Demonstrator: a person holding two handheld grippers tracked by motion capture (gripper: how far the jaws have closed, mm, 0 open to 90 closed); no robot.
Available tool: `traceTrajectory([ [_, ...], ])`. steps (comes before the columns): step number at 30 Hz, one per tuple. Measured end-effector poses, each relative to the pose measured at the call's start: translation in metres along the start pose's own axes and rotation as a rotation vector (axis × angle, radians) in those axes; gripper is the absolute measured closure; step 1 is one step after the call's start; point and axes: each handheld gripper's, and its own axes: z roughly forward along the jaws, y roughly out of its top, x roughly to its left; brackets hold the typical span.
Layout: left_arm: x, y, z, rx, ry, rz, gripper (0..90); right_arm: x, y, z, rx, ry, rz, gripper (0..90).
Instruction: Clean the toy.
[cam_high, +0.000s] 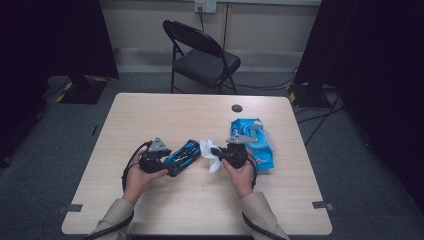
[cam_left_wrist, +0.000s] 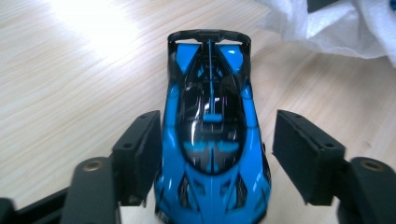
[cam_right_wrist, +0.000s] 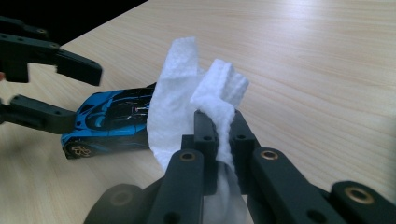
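Two grippers meet near the middle of the high view, low on a pale wooden table (cam_high: 150, 115). The left gripper (cam_high: 172, 161) sits left of centre, held by the person's left hand (cam_high: 137, 179), and points toward the right of the frame at a blue and black toy car (cam_high: 183, 152). In the left gripper view the toy car (cam_left_wrist: 212, 135) fills the centre and bottom of the frame, lying flat on the wood and running lengthwise away from the camera. One black jaw stands at each flank of the car. The jaw at lower left is right against the car's side, while the jaw at lower right stands clear of it with bare table showing in the gap. So the left gripper (cam_left_wrist: 215, 154) is released around the car, not clamped on it.

The right gripper (cam_high: 216, 151), held by the right hand (cam_high: 241, 176), lies just right of centre in the high view and points left toward the car. It is clenched on a white wipe (cam_high: 210, 152). In the right gripper view the right gripper (cam_right_wrist: 218, 140) rises from the bottom centre with its jaws pressed together on the wipe (cam_right_wrist: 187, 98), which stands up crumpled above them. The car (cam_right_wrist: 109, 123) lies at centre left of that frame, just behind the wipe.

A blue wipe packet (cam_high: 255, 140) lies on the table right of centre, beside the right gripper. A black folding chair (cam_high: 202, 57) stands at upper centre, beyond the table.
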Motion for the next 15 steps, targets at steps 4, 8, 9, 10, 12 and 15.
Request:
traceTrajectory([
  [4,0.002,0.010,0.008,0.016,-0.020,-0.003,39.4,0.000,0.001,0.000,0.001,-0.005,-0.004,86.2],
  [8,0.002,0.017,0.014,0.026,-0.021,0.007,41.9,-0.001,-0.001,0.002,0.010,-0.004,0.004,86.2],
  [9,0.003,0.017,0.015,0.023,-0.022,0.002,42.0,-0.001,-0.001,0.003,0.015,-0.007,0.000,86.2],
  [10,0.003,0.017,0.017,0.021,-0.027,0.000,42.1,-0.001,-0.002,0.003,0.023,-0.014,0.005,86.2],
  [12,0.003,0.017,0.020,0.033,-0.035,0.003,42.2,-0.002,-0.003,0.004,0.022,-0.012,0.012,86.2],
  [15,0.002,0.016,0.024,0.039,-0.042,-0.009,42.9,-0.003,-0.004,0.005,0.021,-0.011,0.009,86.2],
])
